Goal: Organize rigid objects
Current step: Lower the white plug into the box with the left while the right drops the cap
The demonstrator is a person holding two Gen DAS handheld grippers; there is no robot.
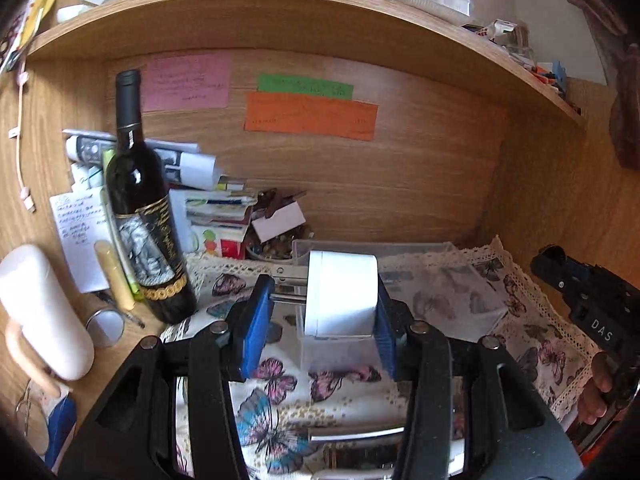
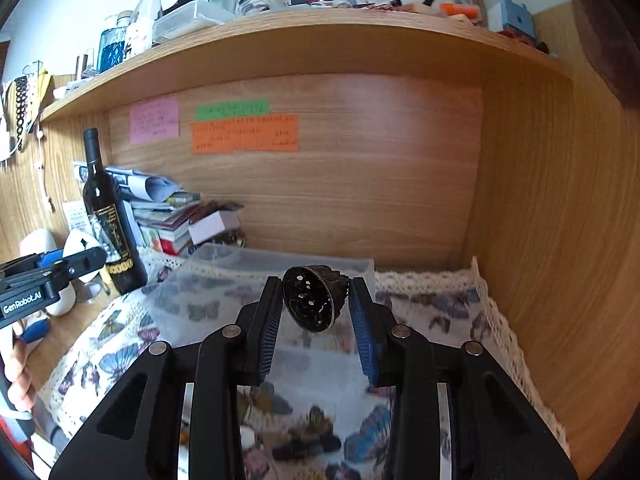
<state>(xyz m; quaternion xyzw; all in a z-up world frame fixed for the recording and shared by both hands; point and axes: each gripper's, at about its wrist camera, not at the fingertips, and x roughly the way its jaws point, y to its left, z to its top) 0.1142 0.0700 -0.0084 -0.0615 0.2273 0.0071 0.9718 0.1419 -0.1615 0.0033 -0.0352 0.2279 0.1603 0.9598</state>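
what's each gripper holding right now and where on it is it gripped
The left gripper clamps a white box by its two side faces. The right gripper pinches a dark perforated cup across its ribbed sides.

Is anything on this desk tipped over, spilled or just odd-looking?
Nothing looks spilled or broken. The oddest thing is the heap of rolled papers and booklets sprawling unevenly behind the wine bottle, which stands upright.
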